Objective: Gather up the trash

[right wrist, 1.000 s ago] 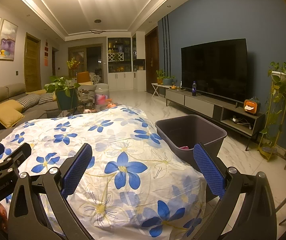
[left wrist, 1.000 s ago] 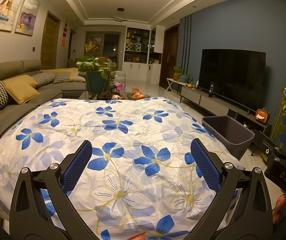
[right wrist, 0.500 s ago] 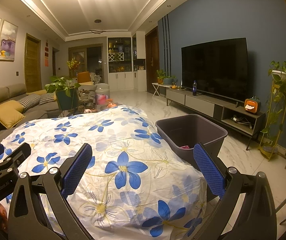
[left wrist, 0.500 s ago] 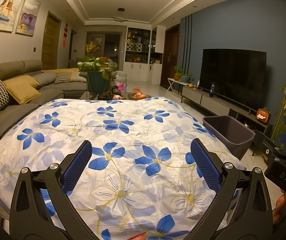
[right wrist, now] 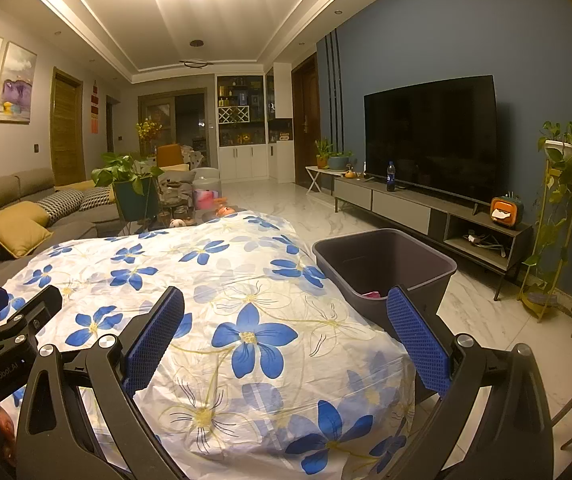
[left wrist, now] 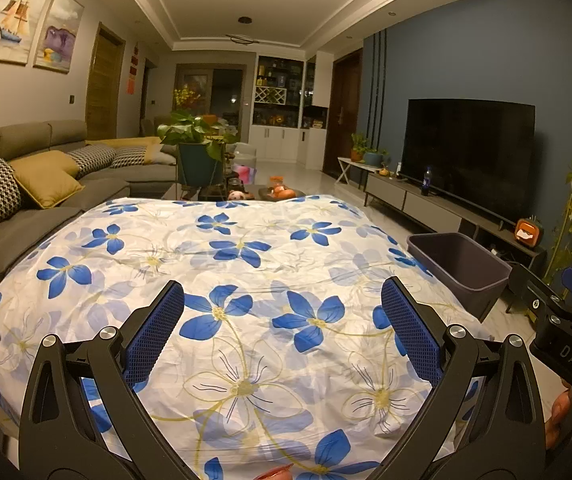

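A dark purple bin [right wrist: 386, 264] stands on the floor at the right edge of a table under a white cloth with blue flowers [right wrist: 222, 280]; something pink [right wrist: 372, 294] lies at its bottom. The same bin [left wrist: 460, 268] shows at the right of the left wrist view. My left gripper [left wrist: 282, 320] hovers open over the cloth [left wrist: 246, 280], nothing between its fingers. My right gripper [right wrist: 286, 320] is open too, near the table's right side, its right finger [right wrist: 418, 340] in front of the bin. An orange-red scrap [left wrist: 274, 472] peeks at the bottom edge.
A grey sofa [left wrist: 46, 184] with yellow and patterned cushions runs along the left. A TV [right wrist: 430, 140] on a low cabinet [right wrist: 426, 216] lines the blue wall at right, with a plant stand [right wrist: 558, 216] beside it. A potted plant [left wrist: 198, 152] and small items crowd the table's far end.
Both views drift very slightly; the grippers stay open and hold their places over the cloth. Nothing was picked up or let go.
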The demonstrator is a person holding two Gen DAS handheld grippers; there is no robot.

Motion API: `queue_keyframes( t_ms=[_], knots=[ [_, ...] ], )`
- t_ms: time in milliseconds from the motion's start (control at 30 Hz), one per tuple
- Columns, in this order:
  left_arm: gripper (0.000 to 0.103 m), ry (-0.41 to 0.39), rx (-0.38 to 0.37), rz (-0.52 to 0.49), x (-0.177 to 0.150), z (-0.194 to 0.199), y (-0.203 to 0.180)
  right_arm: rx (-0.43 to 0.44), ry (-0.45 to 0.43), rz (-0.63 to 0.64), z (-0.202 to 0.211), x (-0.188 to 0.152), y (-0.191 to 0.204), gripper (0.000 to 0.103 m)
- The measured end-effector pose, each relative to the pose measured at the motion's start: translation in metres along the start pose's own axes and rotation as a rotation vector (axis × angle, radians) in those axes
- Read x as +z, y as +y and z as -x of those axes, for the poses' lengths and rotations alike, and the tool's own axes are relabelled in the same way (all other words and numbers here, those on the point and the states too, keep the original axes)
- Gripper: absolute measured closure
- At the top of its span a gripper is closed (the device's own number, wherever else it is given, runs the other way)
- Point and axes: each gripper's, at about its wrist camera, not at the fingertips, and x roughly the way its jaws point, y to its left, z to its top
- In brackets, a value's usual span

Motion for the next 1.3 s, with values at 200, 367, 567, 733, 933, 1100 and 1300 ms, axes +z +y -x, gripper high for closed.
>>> queue_keyframes(
  t_ms=[200, 367, 567, 733, 933, 1100, 1300],
  knots=[
    [0.006, -0.001, 0.0, 0.0, -0.0002, 0.0, 0.0002, -0.001, 0.0, 0.0, 0.0002, -0.0007, -0.001, 0.006],
    [0.006, 0.0, 0.003, -0.001, -0.0003, -0.0001, 0.0004, 0.0, 0.0, -0.001, 0.0003, -0.0005, -0.0009, 0.006],
    [0.006, 0.001, 0.003, 0.0, 0.0001, -0.0003, 0.0022, 0.0, 0.0, -0.001, 0.0004, -0.0005, -0.0011, 0.006],
    [0.006, 0.0, 0.003, 0.0, -0.0001, -0.0004, 0.0019, -0.001, -0.001, -0.001, 0.0005, -0.0002, -0.0007, 0.006],
    [0.006, -0.001, 0.004, -0.002, -0.0002, -0.0001, 0.0023, 0.002, 0.001, -0.002, -0.0004, -0.0006, -0.0016, 0.006],
    [0.006, -0.002, 0.008, -0.002, -0.0002, -0.0005, 0.0046, 0.002, 0.002, -0.003, -0.0006, -0.0008, -0.0018, 0.006],
    [0.006, -0.007, 0.016, -0.004, -0.0025, 0.0004, 0.0058, 0.001, 0.003, -0.002, -0.0005, -0.0008, 0.0006, 0.006]
  ],
)
